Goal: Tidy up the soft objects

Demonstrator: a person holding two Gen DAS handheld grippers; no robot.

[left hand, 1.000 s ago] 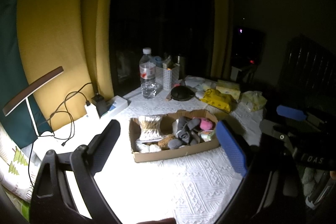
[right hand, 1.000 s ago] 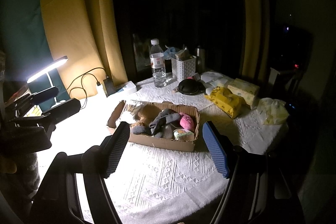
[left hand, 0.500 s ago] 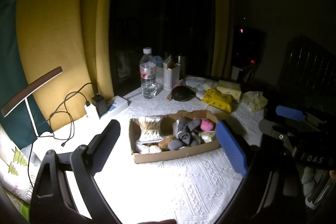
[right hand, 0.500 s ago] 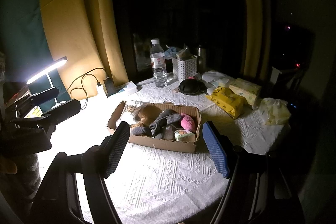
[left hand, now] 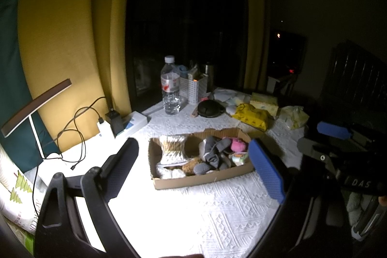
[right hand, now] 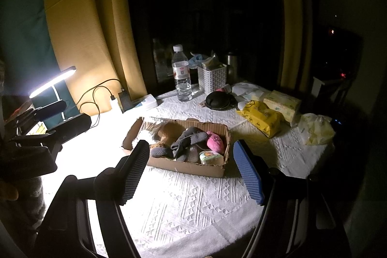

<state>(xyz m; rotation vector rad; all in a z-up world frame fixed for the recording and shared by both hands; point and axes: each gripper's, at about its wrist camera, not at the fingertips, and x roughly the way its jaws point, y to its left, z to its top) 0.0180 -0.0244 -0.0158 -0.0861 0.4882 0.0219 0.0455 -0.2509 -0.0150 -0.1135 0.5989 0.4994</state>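
Note:
A shallow cardboard box (left hand: 203, 179) sits on the white tablecloth, holding several soft things: grey socks (left hand: 214, 154), a pink plush (left hand: 238, 144), a beige knitted bundle (left hand: 173, 149), a brown plush (left hand: 191, 165). The box (right hand: 186, 166) shows in the right wrist view too, with grey socks (right hand: 187, 140), the pink plush (right hand: 215, 142) and a small printed packet (right hand: 210, 157). My left gripper (left hand: 193, 166) is open and empty, held back from the box. My right gripper (right hand: 191, 167) is open and empty, just in front of the box.
A water bottle (right hand: 182, 74), white basket (right hand: 212, 77), black round case (right hand: 217, 100), yellow wipes pack (right hand: 262, 117), tissue packs (right hand: 283, 104) and a plastic bag (right hand: 315, 128) stand behind the box. A lit desk lamp (right hand: 52, 81), charger and cables (right hand: 116, 98) are at left.
Both grippers have drifted very slightly; the box and its contents have not moved. Both stay open.

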